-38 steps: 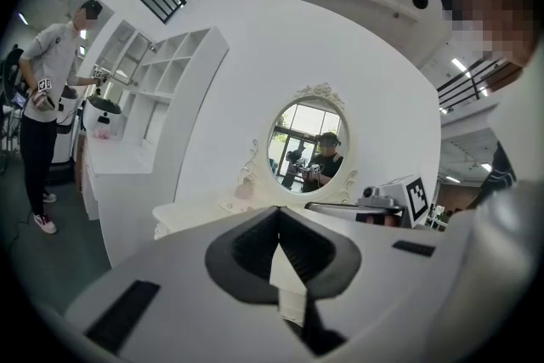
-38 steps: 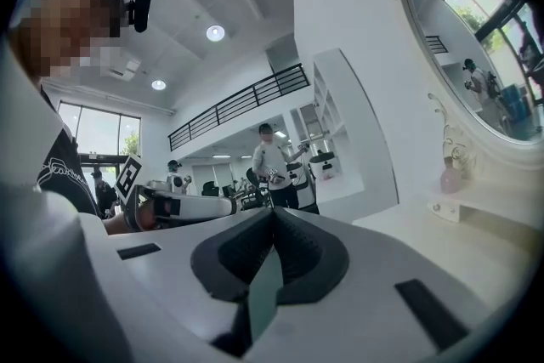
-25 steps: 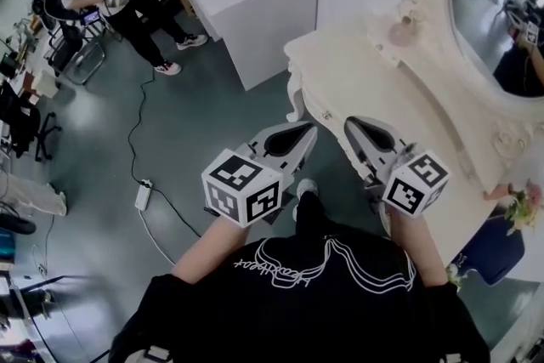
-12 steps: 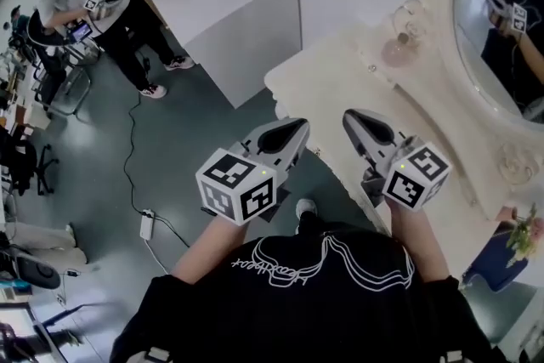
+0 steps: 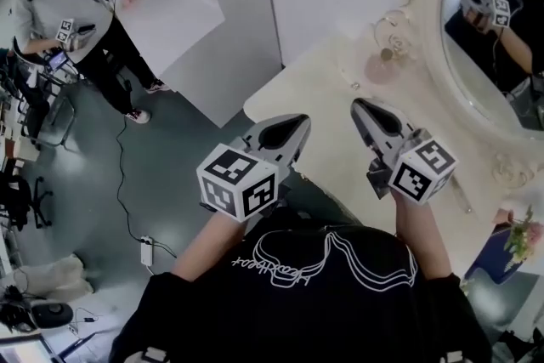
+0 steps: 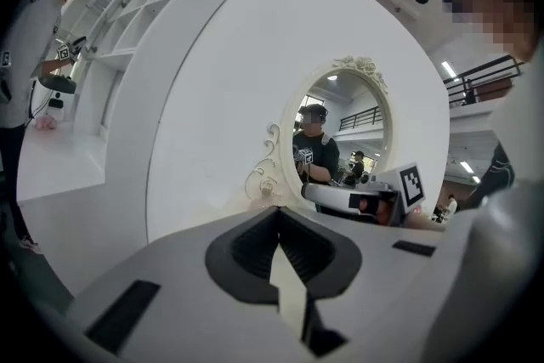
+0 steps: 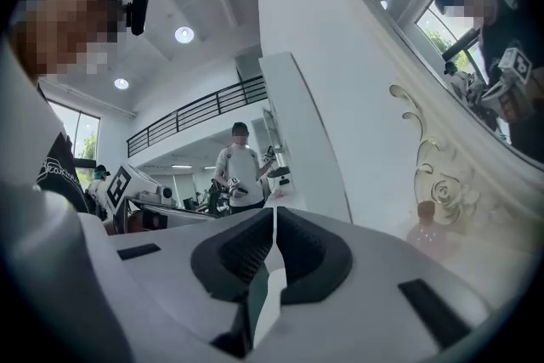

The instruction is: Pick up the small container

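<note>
oval mirror [image 5: 491, 21] 2 o'clock | person in grey top [image 5: 61, 2] 10 o'clock | power strip [image 5: 144, 249] on floor 8 o'clock

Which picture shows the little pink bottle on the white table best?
The head view: the small pink container stands whole on the dressing table. The right gripper view shows it blurry, near the edge. I can't find it in the left gripper view.

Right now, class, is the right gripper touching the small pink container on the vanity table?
Apart. The head view shows bare tabletop between the right gripper, its jaws shut and empty, and the pink container standing farther back.
</note>
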Available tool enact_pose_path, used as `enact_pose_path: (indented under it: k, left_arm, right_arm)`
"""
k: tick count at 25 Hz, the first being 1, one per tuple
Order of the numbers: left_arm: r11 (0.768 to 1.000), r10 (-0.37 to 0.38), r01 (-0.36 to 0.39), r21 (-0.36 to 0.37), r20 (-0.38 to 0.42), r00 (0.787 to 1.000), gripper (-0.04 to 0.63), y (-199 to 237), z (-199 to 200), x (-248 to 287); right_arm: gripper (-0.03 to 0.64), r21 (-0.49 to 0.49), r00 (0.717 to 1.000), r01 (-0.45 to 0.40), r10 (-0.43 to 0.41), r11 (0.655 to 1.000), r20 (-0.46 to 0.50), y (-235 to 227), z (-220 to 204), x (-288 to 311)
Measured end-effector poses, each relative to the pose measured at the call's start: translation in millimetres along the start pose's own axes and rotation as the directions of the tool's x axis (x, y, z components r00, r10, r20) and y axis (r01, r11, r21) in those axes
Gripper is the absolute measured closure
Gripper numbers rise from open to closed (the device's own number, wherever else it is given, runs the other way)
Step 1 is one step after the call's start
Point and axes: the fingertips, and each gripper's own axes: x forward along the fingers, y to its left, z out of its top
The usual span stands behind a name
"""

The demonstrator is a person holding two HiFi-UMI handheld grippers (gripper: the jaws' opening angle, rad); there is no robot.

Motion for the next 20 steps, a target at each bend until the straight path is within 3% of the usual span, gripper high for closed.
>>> enact_pose_path:
  k: [7, 11, 16, 20]
  left_arm:
    - [0.997, -0.071, 0.071, -0.009, -0.028, 0.997, 0.591, 12.2, 9.5, 12.0]
    - [0.994, -0.11, 0.11, -0.012, -0.064, 0.992, 0.591, 31.9, 10.9, 45.4]
    - [0.988, -0.152, 0.15, -0.022, -0.112, 0.982, 0.591, 53.9, 9.7, 78.3]
    - [0.984, -0.18, 0.177, -0.033, -0.147, 0.973, 0.591, 69.2, 13.5, 96.4]
  right_arm:
    - [0.576, -0.01, 0.996, 0.091, -0.091, 0.996, -0.004, -13.9, 8.6, 0.9]
    - [0.527, -0.002, 0.987, 0.16, -0.16, 0.987, -0.006, -54.0, 7.7, 6.4]
    - [0.504, -0.013, 0.965, 0.262, -0.262, 0.965, -0.017, -101.5, 1.2, 10.0]
    - [0.461, -0.031, 0.93, 0.365, -0.366, 0.93, -0.038, -137.2, -2.3, 11.5]
